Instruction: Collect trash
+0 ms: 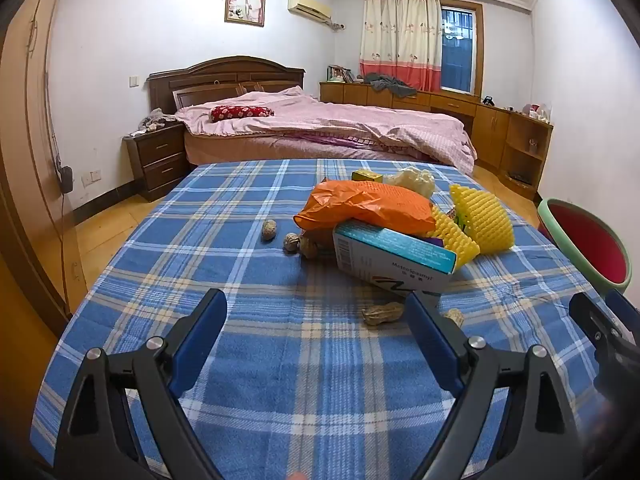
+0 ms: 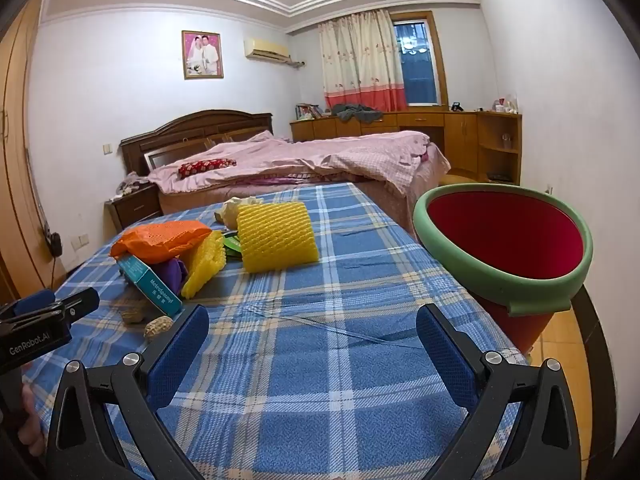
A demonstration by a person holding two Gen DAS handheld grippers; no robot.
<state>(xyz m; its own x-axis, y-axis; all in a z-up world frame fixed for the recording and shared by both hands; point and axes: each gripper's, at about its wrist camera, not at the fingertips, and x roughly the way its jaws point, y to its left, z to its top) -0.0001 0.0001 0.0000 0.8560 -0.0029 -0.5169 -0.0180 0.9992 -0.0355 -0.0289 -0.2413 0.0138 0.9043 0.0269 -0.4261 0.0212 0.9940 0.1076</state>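
The trash was gathered in a loose heap at the centre of the left wrist view on the blue plaid cloth [image 1: 248, 360]: an orange plastic bag [image 1: 368, 204] draped over a teal medicine box [image 1: 394, 260], yellow foam fruit nets [image 1: 480, 220] to its right, and peanut shells [image 1: 382, 314] scattered in front. The left gripper [image 1: 316, 316] was held low with its jaws wide apart and nothing between them, apparently lined up on the shells. The right gripper [image 2: 312, 330] was likewise spread and unloaded. The red bucket with a green rim [image 2: 440, 236] was seen at the right of the right wrist view, at the cloth's edge, probably placed within reach to receive the rubbish.
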